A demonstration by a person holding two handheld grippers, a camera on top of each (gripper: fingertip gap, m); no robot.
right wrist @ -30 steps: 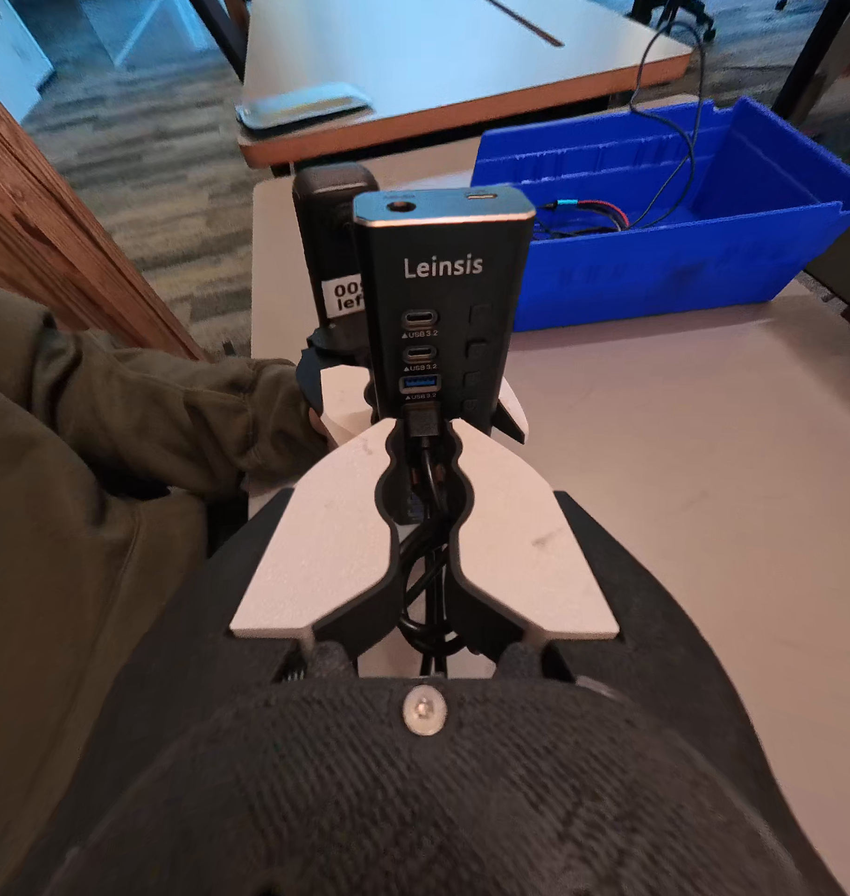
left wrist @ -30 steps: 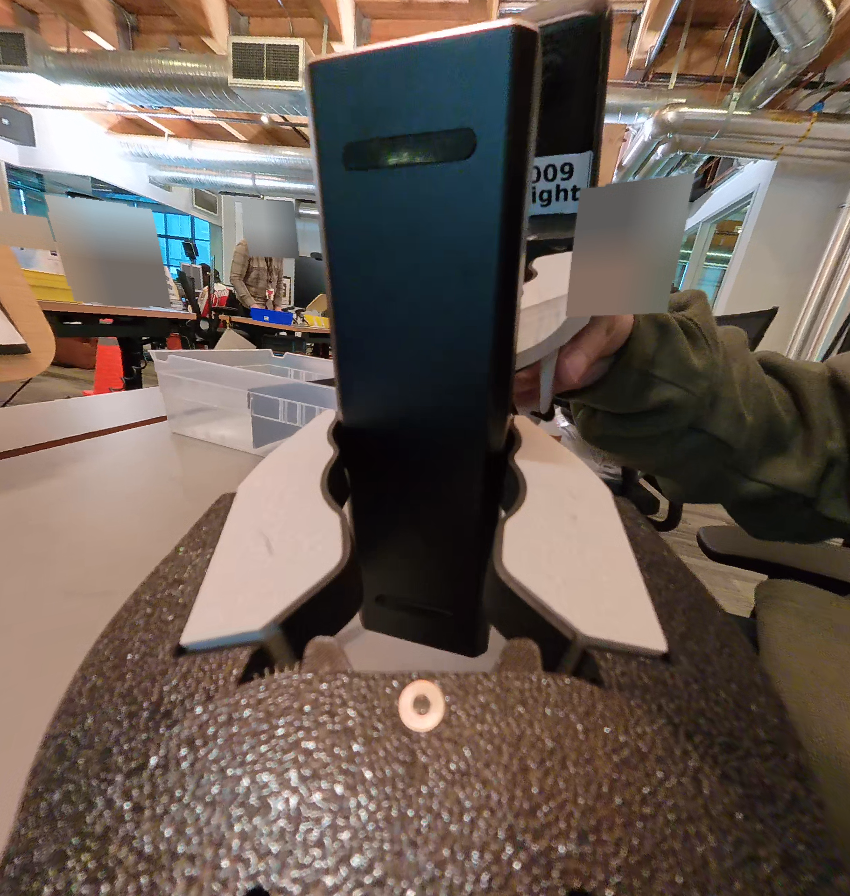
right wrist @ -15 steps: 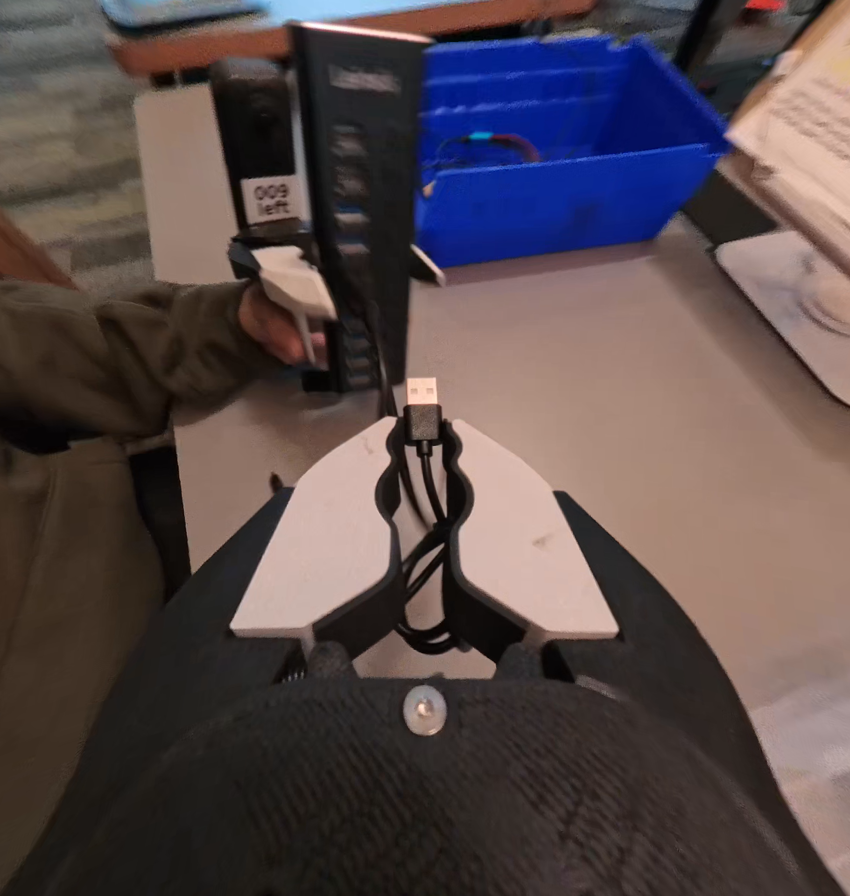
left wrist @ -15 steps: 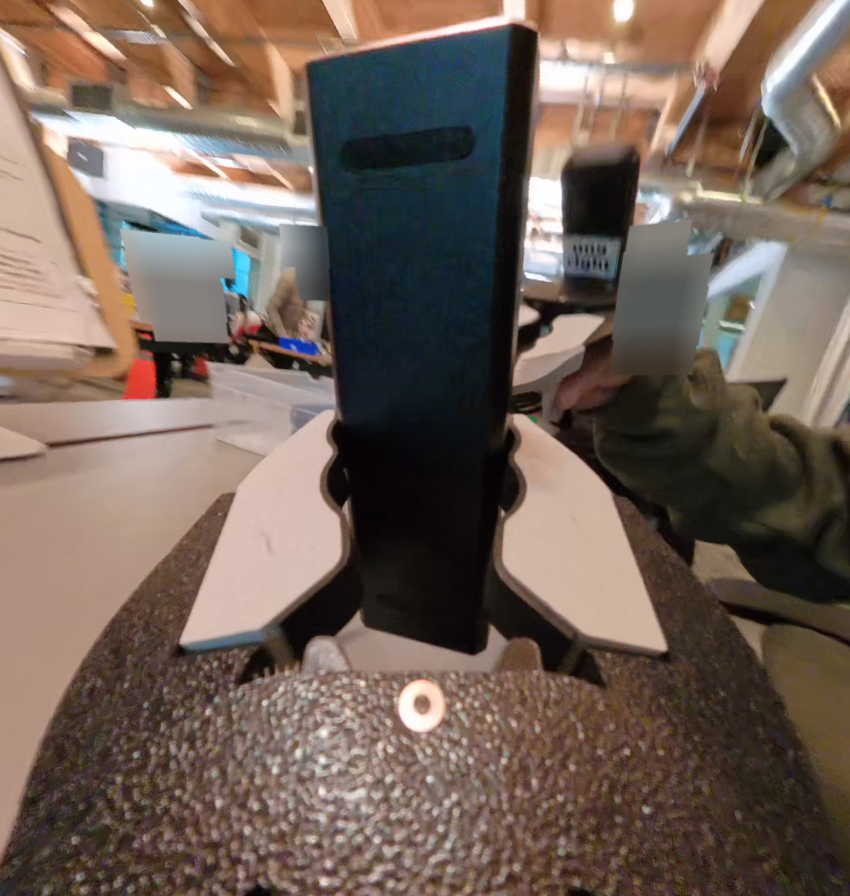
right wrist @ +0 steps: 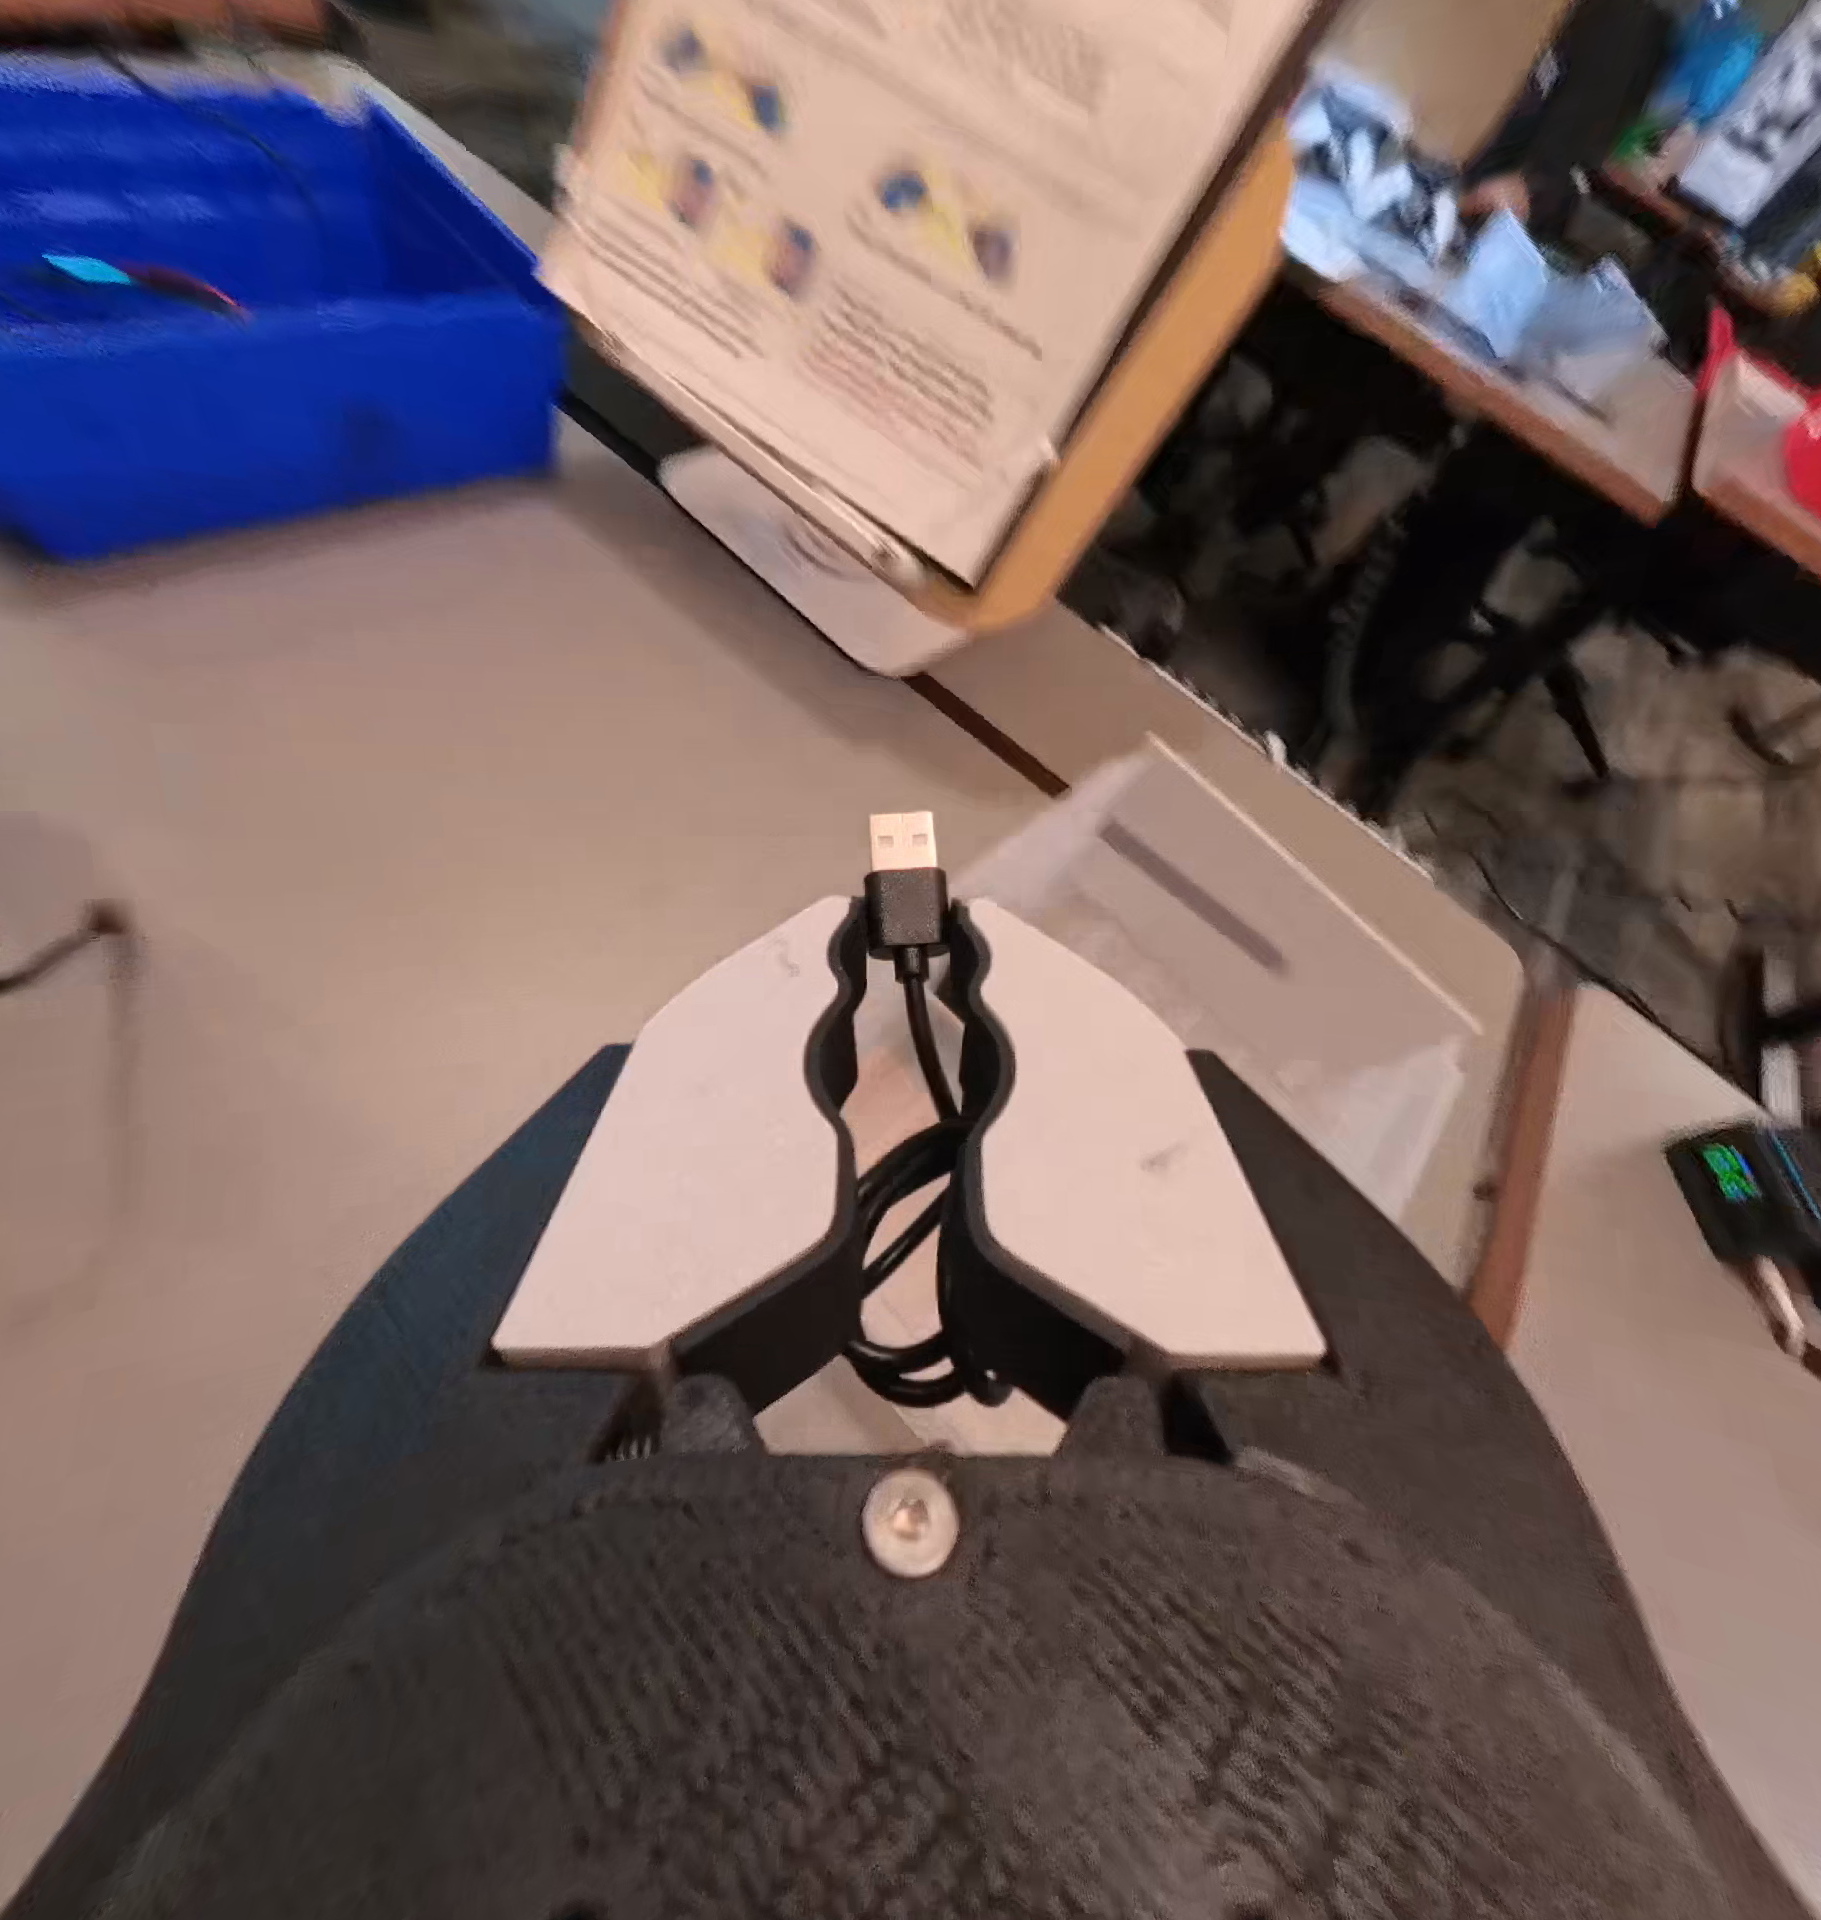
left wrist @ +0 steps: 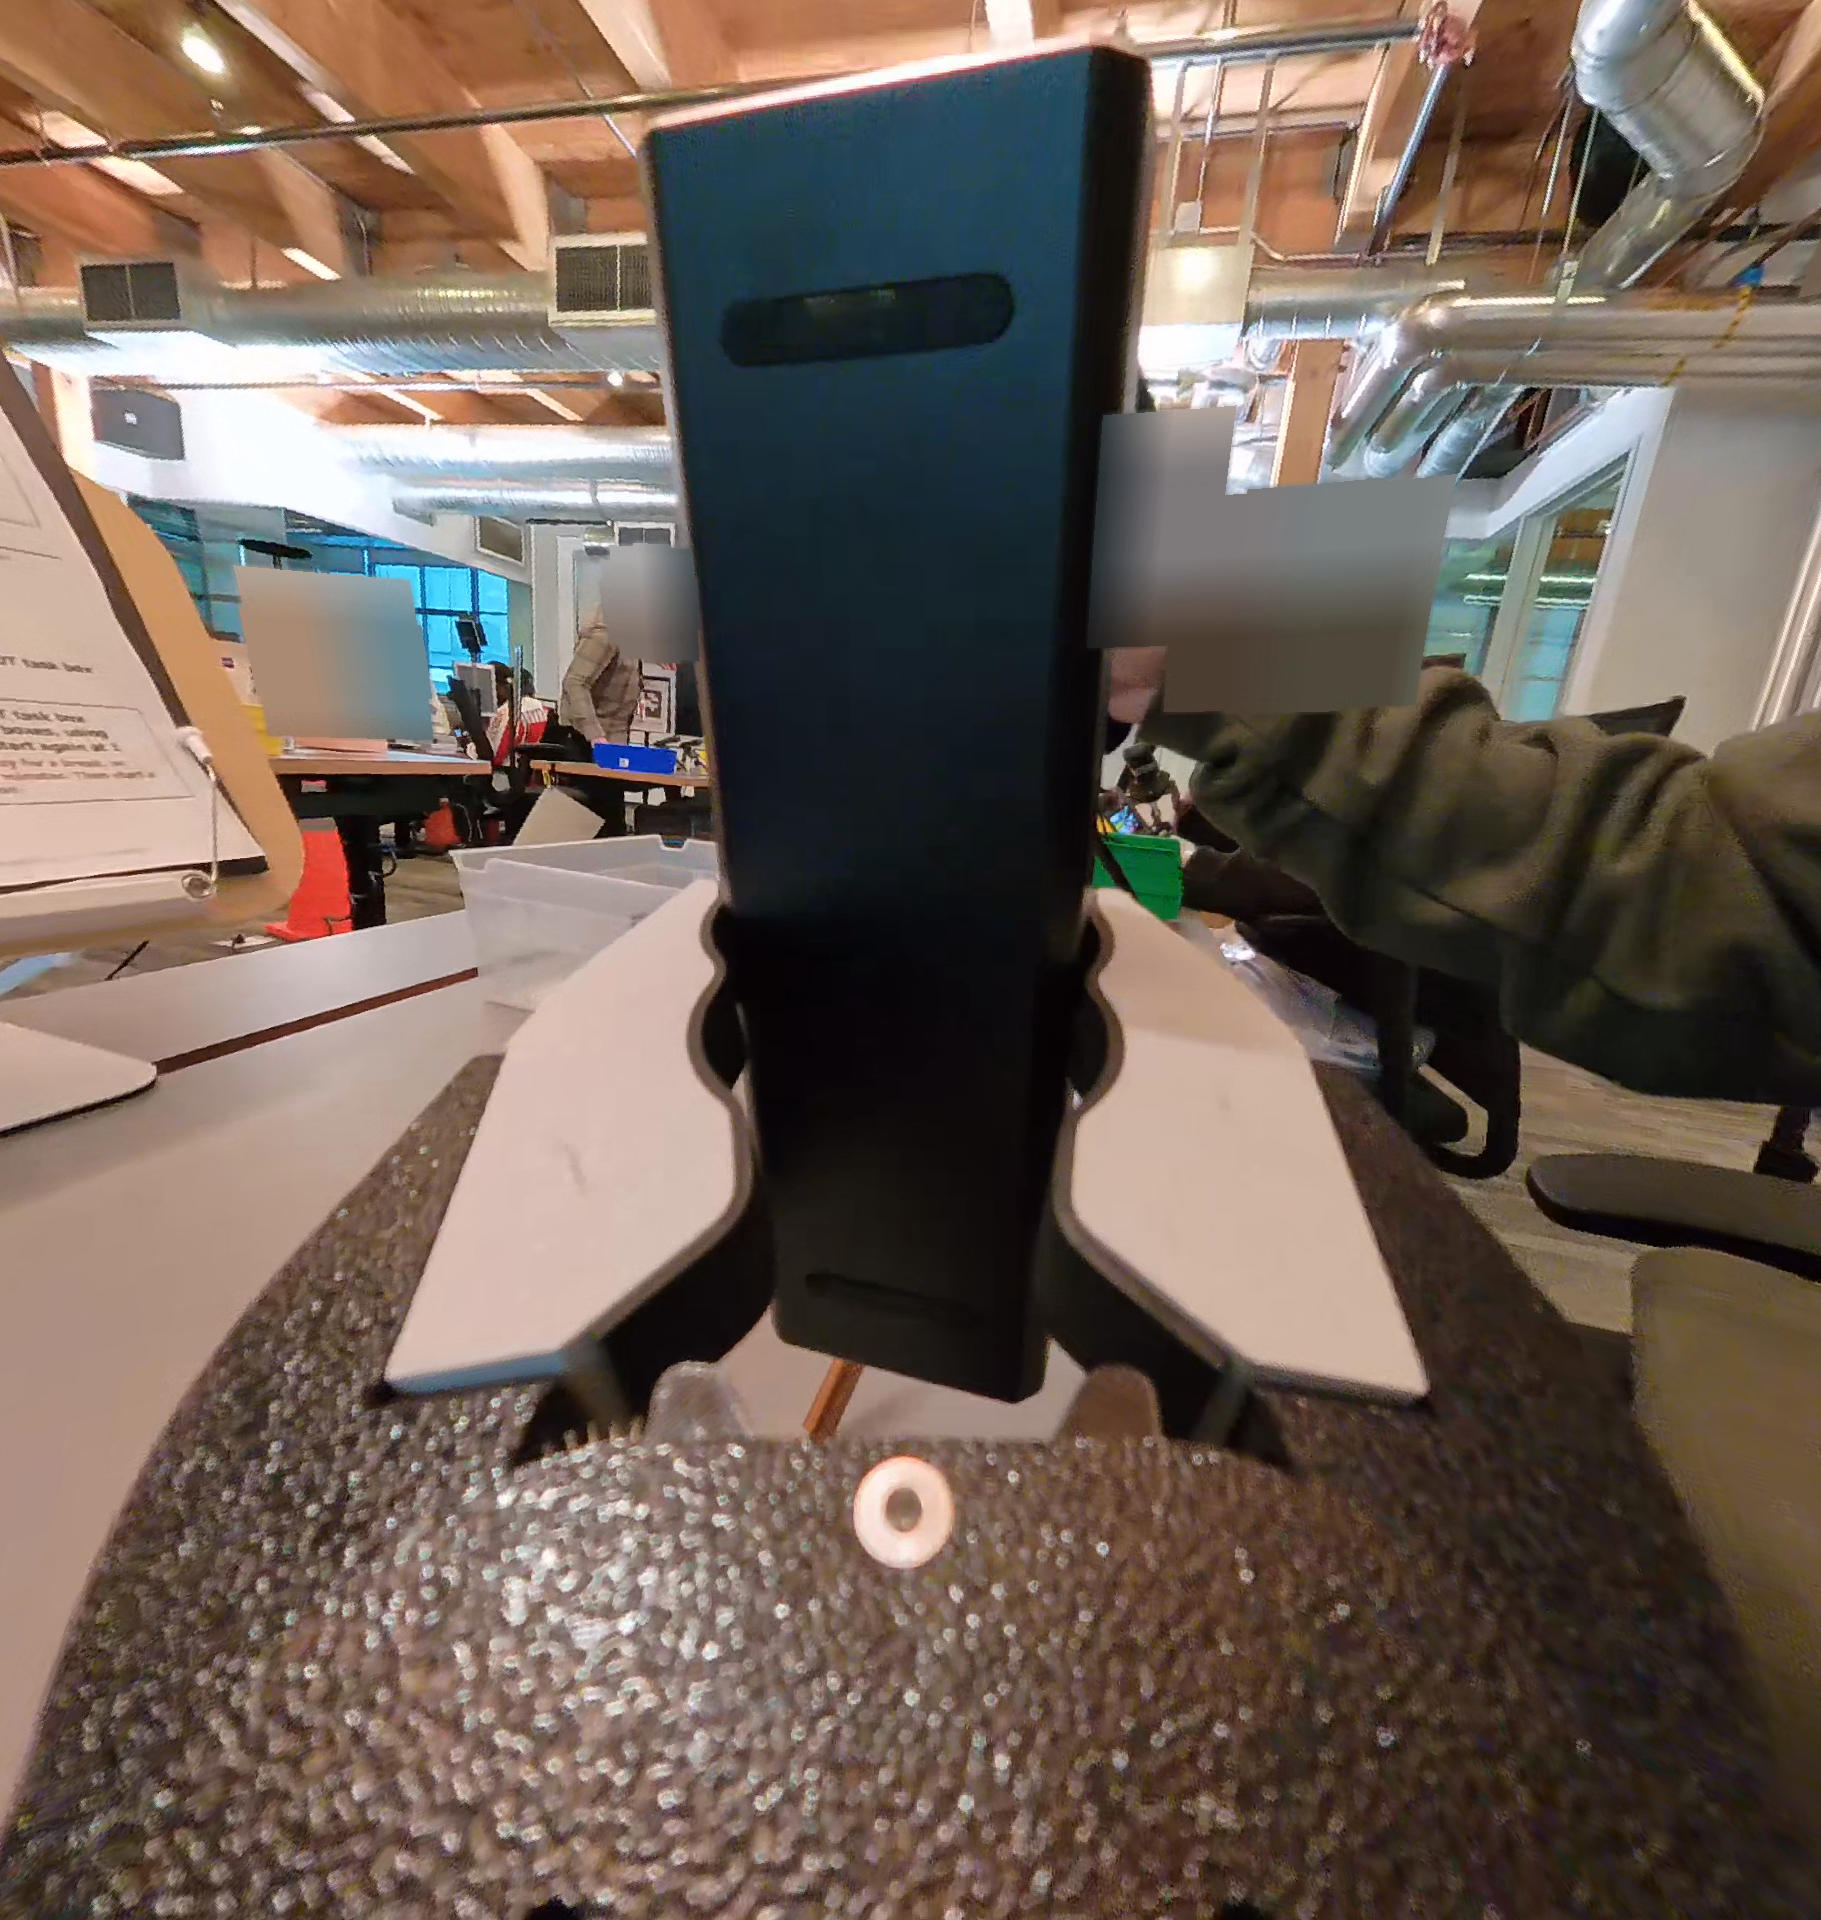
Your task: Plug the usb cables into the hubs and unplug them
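Note:
My left gripper is shut on a tall black USB hub and holds it upright; I see only its plain back face. My right gripper is shut on the black plug of a USB cable; the bare metal connector sticks out past the fingertips, and the black cord loops back between the fingers. The hub is not in the right wrist view. A person's arm in an olive sleeve reaches behind the hub in the left wrist view.
A grey table lies below. A blue bin with wires stands at the far left, a document stand with printed sheets behind, a clear plastic bin to the right. A small black device lies far right. Spacing between my two grippers at the tips: around 30 centimeters.
The plug has come out of the hub. My right gripper has swung away to the right with the cable, so the hub has left its view. The left gripper still holds the hub upright.

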